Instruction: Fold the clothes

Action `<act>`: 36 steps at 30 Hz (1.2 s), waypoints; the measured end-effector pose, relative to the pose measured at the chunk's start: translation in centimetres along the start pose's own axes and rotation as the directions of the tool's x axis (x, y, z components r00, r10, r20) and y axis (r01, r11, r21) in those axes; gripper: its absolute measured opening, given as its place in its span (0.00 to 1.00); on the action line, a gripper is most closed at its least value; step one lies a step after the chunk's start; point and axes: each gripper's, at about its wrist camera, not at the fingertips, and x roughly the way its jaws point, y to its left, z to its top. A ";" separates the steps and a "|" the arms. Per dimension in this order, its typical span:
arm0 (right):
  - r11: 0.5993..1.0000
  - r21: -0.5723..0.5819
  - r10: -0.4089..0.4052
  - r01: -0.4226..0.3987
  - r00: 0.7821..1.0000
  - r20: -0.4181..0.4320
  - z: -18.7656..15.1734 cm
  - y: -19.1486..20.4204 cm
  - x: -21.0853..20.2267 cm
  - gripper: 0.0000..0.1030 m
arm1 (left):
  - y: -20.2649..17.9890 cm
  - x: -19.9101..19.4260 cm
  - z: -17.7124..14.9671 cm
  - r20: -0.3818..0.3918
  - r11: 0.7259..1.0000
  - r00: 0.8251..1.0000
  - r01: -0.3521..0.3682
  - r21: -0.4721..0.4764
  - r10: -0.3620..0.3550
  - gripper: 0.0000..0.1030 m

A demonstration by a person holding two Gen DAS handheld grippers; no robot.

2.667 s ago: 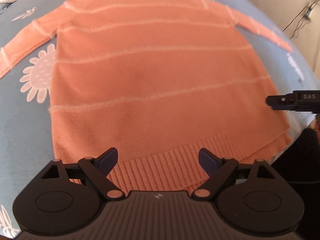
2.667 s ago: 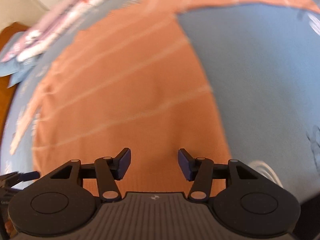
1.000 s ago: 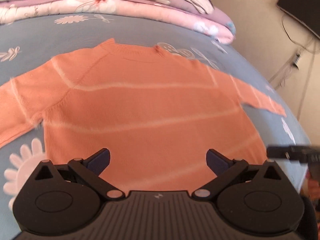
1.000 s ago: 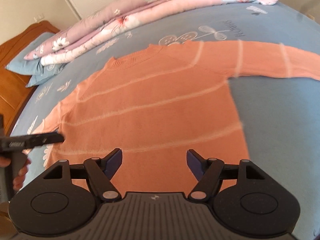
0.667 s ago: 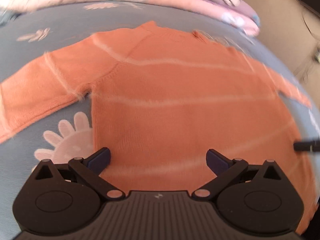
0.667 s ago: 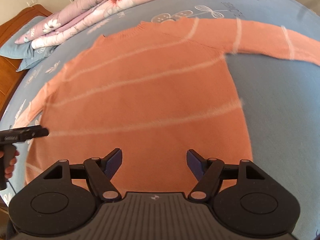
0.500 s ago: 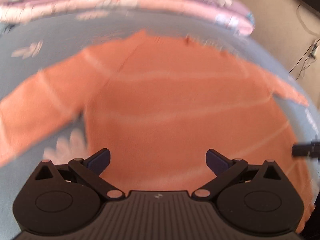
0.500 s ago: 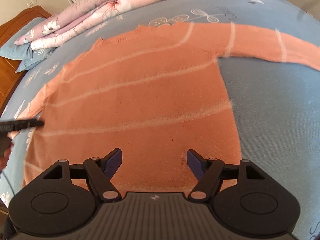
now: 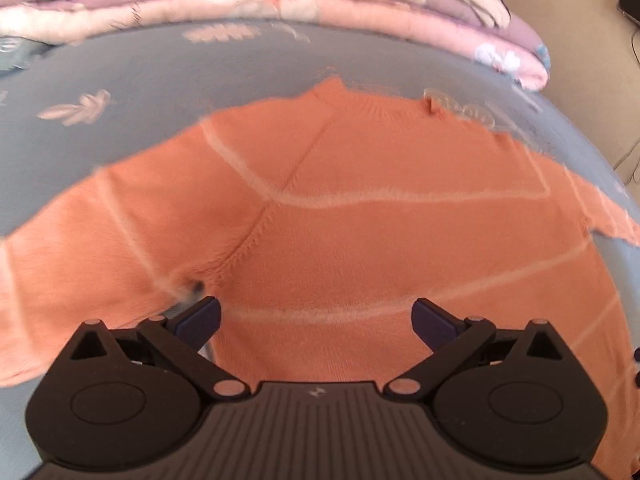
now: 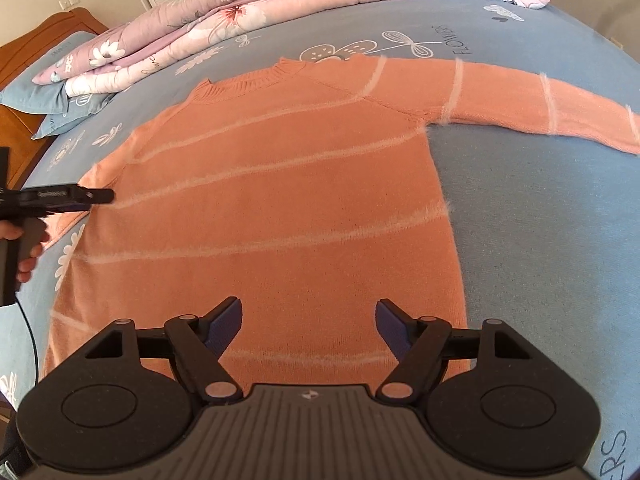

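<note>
An orange sweater (image 10: 280, 208) with thin pale stripes lies flat and spread on the blue bedsheet, collar at the far end and both sleeves stretched outward. My left gripper (image 9: 316, 316) hovers open over the sweater (image 9: 360, 248) near its left armpit, with nothing between the fingers. In the right wrist view that same left gripper (image 10: 92, 196) shows from the side at the sweater's left shoulder, held by a hand (image 10: 24, 252). Over the lower body of the sweater, my right gripper (image 10: 308, 320) stands open and empty.
A rolled pink and purple floral quilt (image 10: 260, 4) lies across the far end of the bed. Blue pillows (image 10: 52, 96) and a wooden headboard (image 10: 44, 24) sit at the far left. The blue flower-printed sheet (image 10: 540, 240) lies beside the sweater on the right.
The left gripper has travelled from the sweater's hem up toward its left armpit and sleeve. The right gripper has shifted slightly over the lower body. Both have stayed open.
</note>
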 end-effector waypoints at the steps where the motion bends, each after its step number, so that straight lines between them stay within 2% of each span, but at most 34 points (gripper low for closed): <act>1: 1.000 0.003 0.001 -0.001 1.000 0.003 -0.1 0.0 -0.1 0.76 | -0.3 -0.8 -0.7 0.003 0.999 0.999 0.046 -0.020 -0.046 0.98; 3: 1.000 0.006 0.010 -0.010 1.000 0.002 -0.4 0.3 -0.2 0.76 | -1.0 -2.1 -2.4 0.002 0.990 0.992 0.128 -0.060 -0.128 0.98; 5: 1.000 0.010 0.017 -0.017 1.000 -0.001 -0.7 0.5 -0.2 0.76 | -1.7 -2.6 -4.6 -0.018 0.983 0.986 0.165 -0.080 -0.167 0.98; 7: 1.000 0.010 0.023 -0.023 1.000 -0.007 -0.9 0.9 -0.2 0.76 | -1.8 -2.3 -6.8 -0.047 0.985 0.988 0.141 -0.101 -0.146 0.98; 9: 1.000 -0.002 0.029 -0.029 1.000 -0.010 -1.1 1.2 -0.5 0.76 | -0.9 -1.8 -8.5 -0.067 0.990 0.995 0.063 -0.125 -0.072 0.98; 10: 0.999 -0.010 0.030 -0.030 1.000 -0.007 -1.1 1.4 -0.8 0.76 | -0.5 -2.2 -9.0 -0.035 0.989 0.996 0.077 -0.129 -0.083 0.99; 12: 1.000 -0.018 0.021 -0.021 1.000 0.001 -1.2 1.4 -1.3 0.76 | 0.0 -2.7 -9.1 -0.040 0.984 0.997 0.060 -0.165 -0.068 0.99; 15: 1.000 -0.012 0.008 -0.008 1.000 0.020 -1.2 0.9 -1.8 0.76 | -0.4 -4.6 -8.5 -0.009 0.981 0.997 0.073 -0.181 -0.076 0.98; 17: 1.000 -0.011 0.002 -0.001 0.999 0.047 -0.7 0.5 -1.7 0.76 | -1.1 -5.5 -8.1 0.030 0.976 0.991 0.134 -0.173 -0.130 0.98; 19: 1.000 -0.014 -0.006 0.007 0.996 0.090 0.4 0.1 -1.1 0.76 | -1.8 -5.2 -8.3 0.026 0.969 0.985 0.173 -0.176 -0.172 0.99; 22: 1.000 0.004 0.023 -0.024 0.988 0.150 2.6 -0.4 1.3 0.76 | -3.2 -3.2 -8.9 -0.048 0.981 0.990 0.124 -0.149 -0.133 0.98; 24: 0.998 0.041 0.037 -0.044 0.988 0.149 3.7 -0.8 3.4 0.76 | -3.6 -2.3 -9.6 -0.082 0.984 0.990 0.099 -0.148 -0.112 0.98; 26: 0.997 0.062 0.041 -0.050 0.990 0.131 4.1 -1.2 5.0 0.76 | -3.6 -2.4 -10.1 -0.067 0.985 0.993 0.090 -0.146 -0.100 0.98; 28: 0.998 0.061 0.008 -0.015 0.993 0.115 3.8 -1.8 5.9 0.76 | -3.3 -2.8 -10.4 -0.059 0.986 0.995 0.068 -0.150 -0.077 0.99; 32: 0.999 0.040 -0.011 0.005 0.990 0.143 2.5 -3.4 5.1 0.75 | -2.3 -3.8 -10.8 -0.077 0.990 0.997 0.005 -0.143 -0.016 0.99; 34: 0.999 0.041 -0.036 0.031 0.991 0.126 2.1 -3.5 4.3 0.76 | -1.7 -4.6 -11.1 -0.079 0.985 0.997 -0.008 -0.171 -0.006 0.98; 36: 0.996 0.071 -0.057 0.050 0.992 0.108 1.8 -3.0 3.1 0.76 | -2.0 -5.8 -11.2 -0.055 0.981 0.998 0.014 -0.191 -0.025 0.98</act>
